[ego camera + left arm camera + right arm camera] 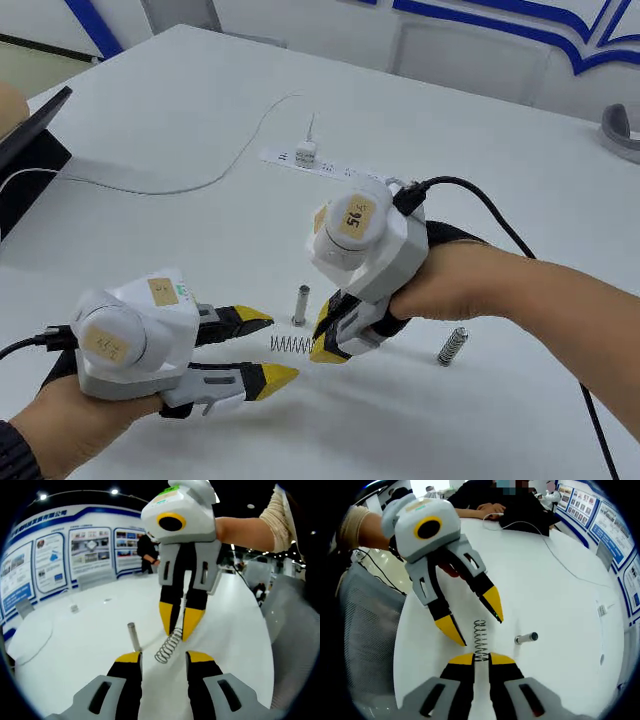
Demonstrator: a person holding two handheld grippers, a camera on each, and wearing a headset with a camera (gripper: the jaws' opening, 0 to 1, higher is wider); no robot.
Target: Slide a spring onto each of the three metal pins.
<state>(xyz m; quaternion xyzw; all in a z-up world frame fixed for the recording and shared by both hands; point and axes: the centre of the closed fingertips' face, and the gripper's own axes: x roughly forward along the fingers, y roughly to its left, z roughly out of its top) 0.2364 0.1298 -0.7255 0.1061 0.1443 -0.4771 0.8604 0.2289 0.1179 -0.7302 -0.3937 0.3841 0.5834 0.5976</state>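
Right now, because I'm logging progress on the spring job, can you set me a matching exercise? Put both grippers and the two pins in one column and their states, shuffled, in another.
Things
1. left gripper
2. right gripper
3. pin in front of the grippers
4. pin by the right wrist

States
A. fingers shut on one end of a loose spring
B. lies on the table with a fitted spring on it
C. fingers open, holding nothing
D. stands upright, bare

Pairs: 1-C; 2-A; 3-D; 4-B
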